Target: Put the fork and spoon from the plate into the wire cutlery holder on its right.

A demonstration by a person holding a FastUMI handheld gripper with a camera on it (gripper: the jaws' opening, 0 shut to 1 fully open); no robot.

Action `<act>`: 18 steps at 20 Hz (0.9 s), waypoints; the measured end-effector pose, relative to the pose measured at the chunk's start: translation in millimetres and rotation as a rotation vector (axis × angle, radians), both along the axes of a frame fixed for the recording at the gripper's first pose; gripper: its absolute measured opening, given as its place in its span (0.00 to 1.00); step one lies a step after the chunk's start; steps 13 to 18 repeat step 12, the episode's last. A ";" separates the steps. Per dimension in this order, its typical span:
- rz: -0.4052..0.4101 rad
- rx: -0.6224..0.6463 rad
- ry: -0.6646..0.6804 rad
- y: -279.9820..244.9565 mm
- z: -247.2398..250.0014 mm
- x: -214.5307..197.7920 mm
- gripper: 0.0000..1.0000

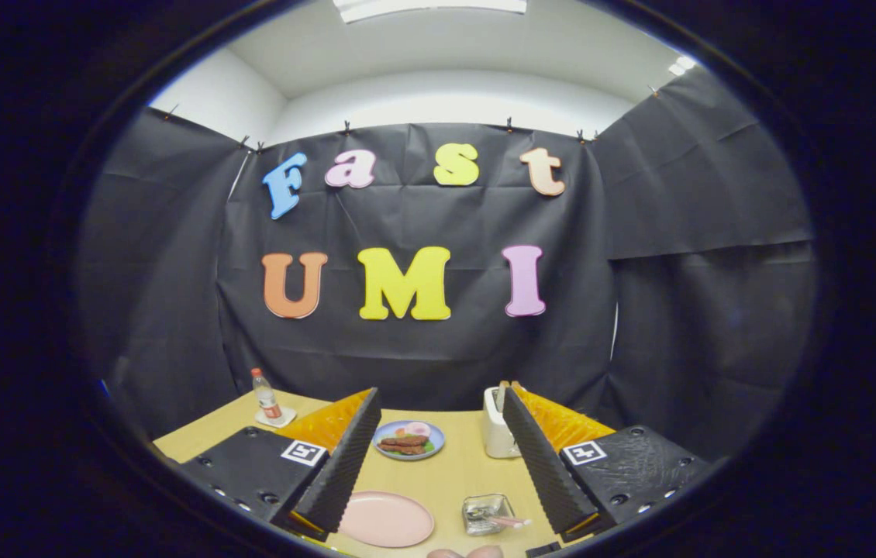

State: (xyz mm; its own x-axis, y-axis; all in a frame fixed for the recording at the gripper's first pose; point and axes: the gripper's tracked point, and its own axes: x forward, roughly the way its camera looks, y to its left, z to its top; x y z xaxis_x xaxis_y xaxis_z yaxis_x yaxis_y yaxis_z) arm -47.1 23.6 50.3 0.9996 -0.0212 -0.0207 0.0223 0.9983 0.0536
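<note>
While your gripper (438,457) gapes wide and empty, pink-handled cutlery (501,521) lies slanted across the wire holder (487,513), beside the bare pink plate (385,518).

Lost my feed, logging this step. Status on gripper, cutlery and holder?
Gripper open, fingers empty above the table. Pink plate bare. Cutlery handles show in wire cutlery holder beside it. Nothing between fingers and holder.

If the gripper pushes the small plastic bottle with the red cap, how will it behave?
The small plastic bottle with the red cap, far beyond the open gripper, stands tall and narrow on a white coaster: probably light, easily tipped. Once down, it would likely roll.
</note>
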 end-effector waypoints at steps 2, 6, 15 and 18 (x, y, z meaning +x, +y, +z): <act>0.005 0.009 0.015 4.2 -2.8 1.3 0.95; 0.003 0.041 0.043 5.2 -9.0 4.7 0.95; -0.005 0.041 0.040 5.3 -6.5 9.0 0.96; -0.005 0.041 0.040 5.3 -6.5 9.0 0.96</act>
